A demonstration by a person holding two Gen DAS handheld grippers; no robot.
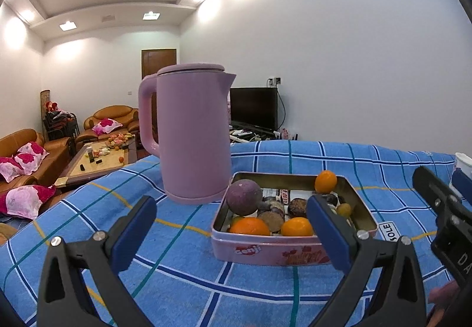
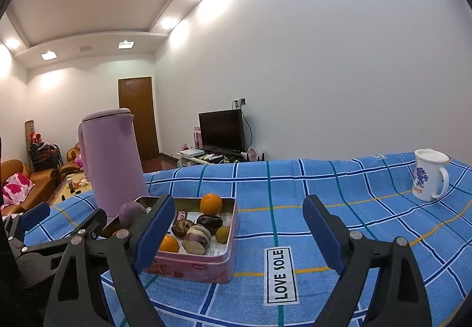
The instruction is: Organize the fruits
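**Both grippers empty, fruit tin ahead and between them**

Left gripper: jaws wide apart, nothing held. Right gripper: jaws likewise spread, nothing between the pads.

Task items sit in a pink biscuit tin on the blue checked cloth, just beside a lilac electric kettle. Contents: a round purple fruit at the tin's kettle-side far corner, two oranges along the near wall, another small orange at the far rim, a small yellow-green fruit and several dark, wrinkled pieces mid-tin.

Key relation: from the left gripper the tin lies ahead and slightly right, its right finger already overlapping the near right corner in view. From the right gripper the tin lies ahead-left, behind its left finger. Left looks marginally better lined up. The fruits are round, so no long axis constrains the approach; the tin walls do, favouring a descent from above.

View differences: right wrist alone shows a white printed mug whole, far right, and the "LOVE SOLE" label in full. Left wrist shows the near-wall oranges unobstructed; in the right view a finger covers part of them.
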